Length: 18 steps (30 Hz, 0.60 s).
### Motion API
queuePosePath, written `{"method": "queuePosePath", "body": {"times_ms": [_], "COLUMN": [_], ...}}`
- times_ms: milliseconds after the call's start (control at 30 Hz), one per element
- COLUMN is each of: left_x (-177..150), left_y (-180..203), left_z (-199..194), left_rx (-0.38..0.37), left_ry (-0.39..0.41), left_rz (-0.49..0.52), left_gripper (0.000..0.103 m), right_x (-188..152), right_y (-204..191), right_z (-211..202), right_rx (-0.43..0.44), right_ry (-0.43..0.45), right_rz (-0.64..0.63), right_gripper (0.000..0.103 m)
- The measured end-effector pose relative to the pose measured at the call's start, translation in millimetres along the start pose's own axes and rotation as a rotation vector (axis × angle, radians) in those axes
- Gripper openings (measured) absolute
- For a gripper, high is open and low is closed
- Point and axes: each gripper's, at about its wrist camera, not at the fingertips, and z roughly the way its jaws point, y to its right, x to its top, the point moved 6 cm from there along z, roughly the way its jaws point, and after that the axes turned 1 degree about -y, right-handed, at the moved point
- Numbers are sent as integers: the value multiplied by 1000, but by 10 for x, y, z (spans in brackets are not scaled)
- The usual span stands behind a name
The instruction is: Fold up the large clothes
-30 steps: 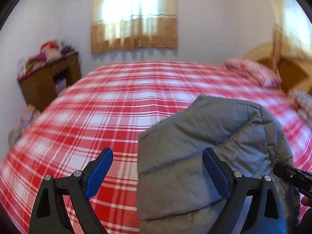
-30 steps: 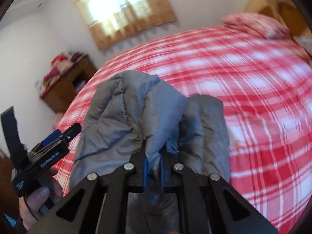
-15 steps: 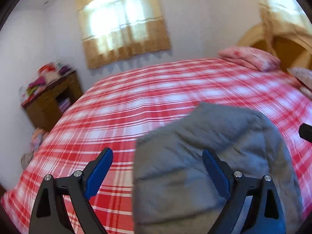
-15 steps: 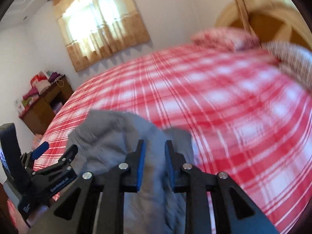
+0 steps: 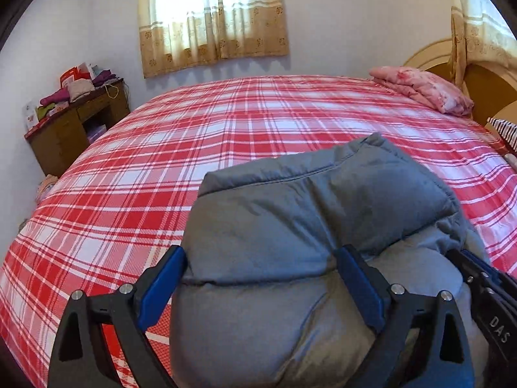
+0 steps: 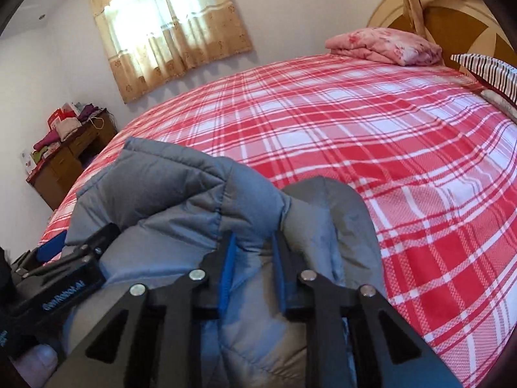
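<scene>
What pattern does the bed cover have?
Red and white plaid; the bed cover shows best in the left wrist view.

Grey quilted puffer jacket [image 5: 310, 226]: padded, stitched in horizontal channels, bundled into a thick folded mound; lies on the near edge of the red plaid bed [image 5: 194, 148].

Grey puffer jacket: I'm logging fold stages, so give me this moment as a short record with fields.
garment: grey puffer jacket, bunched into a thick padded bundle
surface: red plaid bed
left gripper: jaws wide apart, straddling a padded section, not pinching
right gripper: jaws nearly closed, pinching a fold of the jacket
also on bed: folded pink blanket, striped pillow, both near the headboard
background: wooden desk piled with clothes, curtained window
</scene>
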Motion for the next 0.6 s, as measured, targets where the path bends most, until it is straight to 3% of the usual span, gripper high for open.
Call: {"method": "queuePosePath", "body": {"times_ms": [600], "left_x": [-178], "left_y": [-111], "left_z": [244], "left_rx": [-82], "left_ry": [-62], "left_rz": [-100], "left_gripper": [102], "right_x": [-128], "right_y": [-18], "right_z": [131], "right_rx": [-11], "right_ry": [-22], "right_rz": [-22], "right_gripper": [23]}}
